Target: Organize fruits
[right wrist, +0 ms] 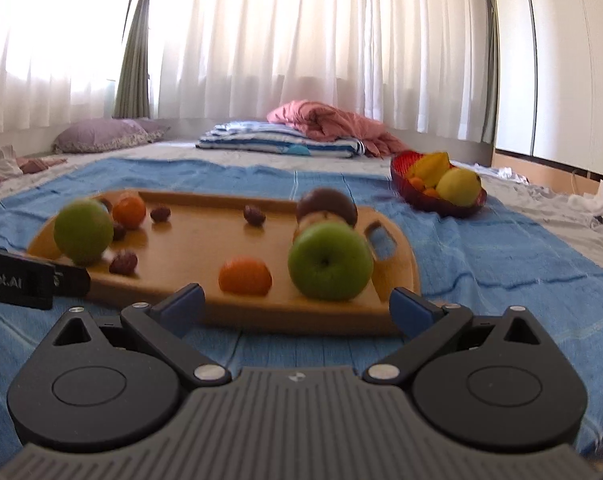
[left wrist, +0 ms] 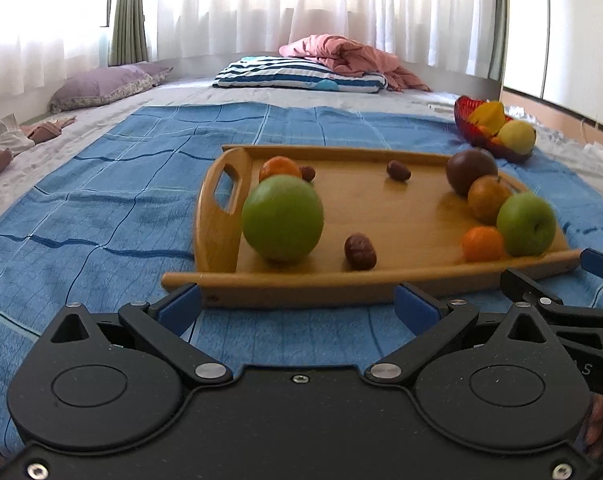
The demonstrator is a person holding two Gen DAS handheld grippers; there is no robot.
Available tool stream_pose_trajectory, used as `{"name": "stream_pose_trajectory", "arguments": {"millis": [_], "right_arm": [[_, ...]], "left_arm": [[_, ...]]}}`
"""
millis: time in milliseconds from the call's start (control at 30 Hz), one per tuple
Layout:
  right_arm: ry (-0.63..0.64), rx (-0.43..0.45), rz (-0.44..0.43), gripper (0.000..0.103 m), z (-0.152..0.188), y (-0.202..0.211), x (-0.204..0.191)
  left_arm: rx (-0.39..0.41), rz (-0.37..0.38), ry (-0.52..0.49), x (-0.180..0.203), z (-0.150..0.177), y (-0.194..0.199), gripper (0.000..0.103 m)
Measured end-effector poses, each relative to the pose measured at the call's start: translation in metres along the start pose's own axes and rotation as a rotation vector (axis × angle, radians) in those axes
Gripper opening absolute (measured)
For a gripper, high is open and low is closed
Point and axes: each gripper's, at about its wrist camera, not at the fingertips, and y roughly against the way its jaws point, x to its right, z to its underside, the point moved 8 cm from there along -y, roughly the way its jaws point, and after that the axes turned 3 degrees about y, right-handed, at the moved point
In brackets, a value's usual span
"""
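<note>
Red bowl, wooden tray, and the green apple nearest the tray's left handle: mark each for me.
red bowl (right wrist: 441, 205), right wrist view, on its front wall.
wooden tray (left wrist: 413, 216), left wrist view, on its bare floor.
green apple (left wrist: 282, 218), left wrist view, on the middle of its skin.

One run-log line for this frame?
left tool: open, empty | right tool: open, empty | both short of wooden tray | green apples on tray | red bowl beyond

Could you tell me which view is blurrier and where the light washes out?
Right wrist view: motion blur smears the green apple and tray; left wrist view is sharper, its apple fairly crisp. Both: backlit curtains blow out white, with fisheye bending at the edges.
</note>
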Motion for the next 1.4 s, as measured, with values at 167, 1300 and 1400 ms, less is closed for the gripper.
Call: {"name": "stream_pose_trajectory", "arguments": {"millis": [167,1300,1400], "right_arm": [[-0.022,-0.027,0.016,0.103,0.006,-0.008,0.001],[-0.003,-0.099,0.087,0.103,0.022,-0.031,0.002],[-0.001,-0.105,0.088,0.103,0.022,-0.031,0.002]], "left_arm": [[-0.027,-0.006,-0.026,0.000,0.012,-0.014,0.103],[-0.047,0.002,-0.005,0.000,0.019,-0.033,0.103],[-0.051,0.004,-0.006,0.000,0.018,-0.033,0.103]]}}
